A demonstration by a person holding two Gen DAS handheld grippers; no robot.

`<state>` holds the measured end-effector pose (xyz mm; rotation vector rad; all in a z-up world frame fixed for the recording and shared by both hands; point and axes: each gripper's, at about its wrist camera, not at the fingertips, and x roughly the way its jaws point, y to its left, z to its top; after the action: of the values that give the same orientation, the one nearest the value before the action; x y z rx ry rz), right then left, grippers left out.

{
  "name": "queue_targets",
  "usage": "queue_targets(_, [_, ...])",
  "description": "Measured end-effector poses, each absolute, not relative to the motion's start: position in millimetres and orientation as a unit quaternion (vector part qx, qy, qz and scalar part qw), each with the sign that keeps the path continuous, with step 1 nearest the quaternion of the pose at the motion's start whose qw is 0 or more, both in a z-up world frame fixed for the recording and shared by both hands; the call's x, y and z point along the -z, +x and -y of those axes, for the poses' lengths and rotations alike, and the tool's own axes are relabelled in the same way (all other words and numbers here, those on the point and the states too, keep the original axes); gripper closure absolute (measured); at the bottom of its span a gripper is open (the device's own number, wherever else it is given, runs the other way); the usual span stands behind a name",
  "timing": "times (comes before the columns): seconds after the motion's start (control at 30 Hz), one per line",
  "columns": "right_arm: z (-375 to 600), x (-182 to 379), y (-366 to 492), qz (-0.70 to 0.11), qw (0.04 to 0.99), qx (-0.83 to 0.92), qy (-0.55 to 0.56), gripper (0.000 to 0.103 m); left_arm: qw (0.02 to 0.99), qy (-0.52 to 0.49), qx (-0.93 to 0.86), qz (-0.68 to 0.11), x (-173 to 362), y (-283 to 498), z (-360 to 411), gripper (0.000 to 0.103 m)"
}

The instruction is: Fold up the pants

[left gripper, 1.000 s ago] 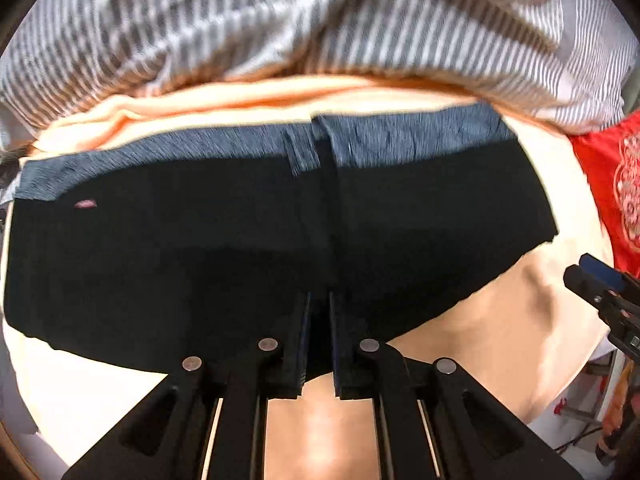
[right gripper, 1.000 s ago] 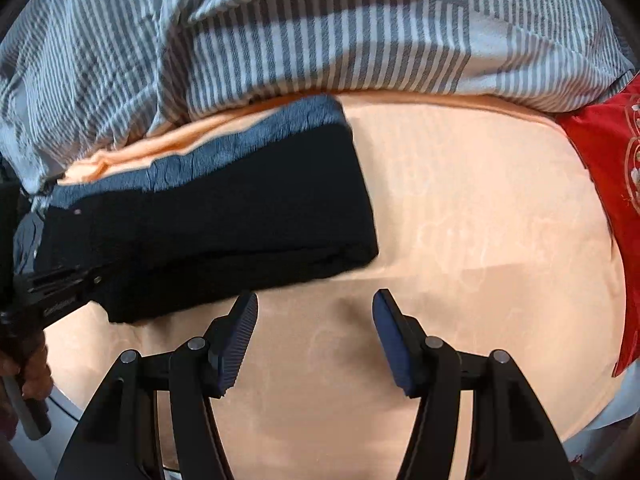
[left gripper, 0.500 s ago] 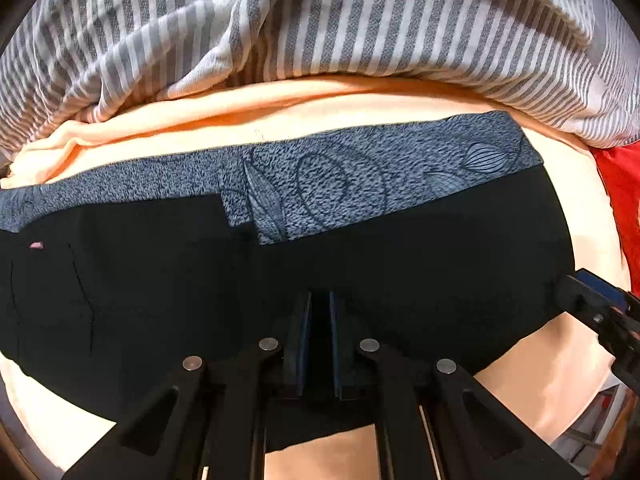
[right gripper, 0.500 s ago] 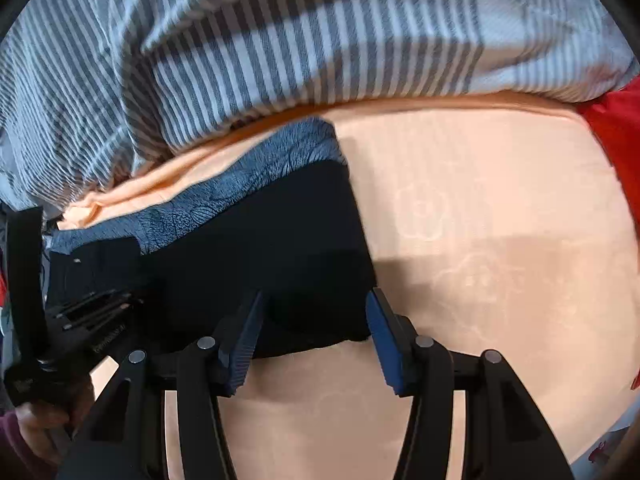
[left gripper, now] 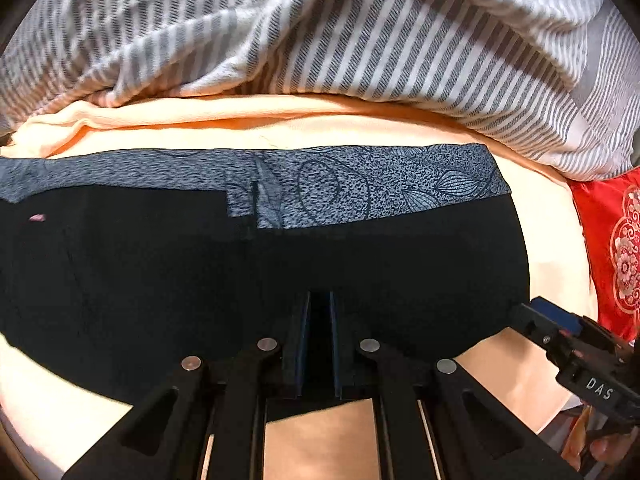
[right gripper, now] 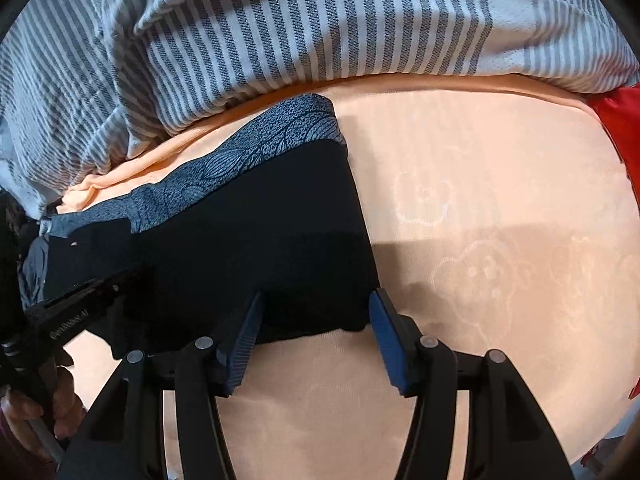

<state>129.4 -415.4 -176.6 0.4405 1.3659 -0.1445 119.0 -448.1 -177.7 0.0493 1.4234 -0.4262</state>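
While a striped blanket is bunched along the far side, the peach bedsheet covers the rest of the surface, printed with faint flower outlines. Black pants lie folded flat on the sheet, grey patterned waistband toward the blanket. A red embroidered cloth sits at the right edge. Left gripper: jaws closed, pinching the near edge of the pants. Right gripper: jaws have just been opening a little and stand apart, straddling the near right corner of the pants; pads not pressing the fabric. A hand shows at lower left of the right view.
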Motion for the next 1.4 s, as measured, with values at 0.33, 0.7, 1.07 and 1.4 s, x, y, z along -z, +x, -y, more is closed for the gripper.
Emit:
queue_targets(0.33, [402, 157, 116, -0.625, 0.762, 0.035, 0.165, 0.043, 0.769, -0.005, 0.148, -0.622, 147, 99, 430, 0.001])
queue_targets(0.7, [393, 143, 114, -0.623, 0.77, 0.018, 0.138, 0.043, 0.775, 0.023, 0.113, -0.622, 138, 85, 398, 0.001])
queue_targets(1.07, [358, 134, 121, -0.621, 0.772, 0.04, 0.133, 0.043, 0.756, 0.043, 0.105, -0.645, 147, 101, 361, 0.086])
queue_targets(1.4, [311, 124, 140, -0.617, 0.779, 0.026, 0.112, 0.043, 0.788, -0.065, 0.13, -0.598, 118, 107, 311, 0.001])
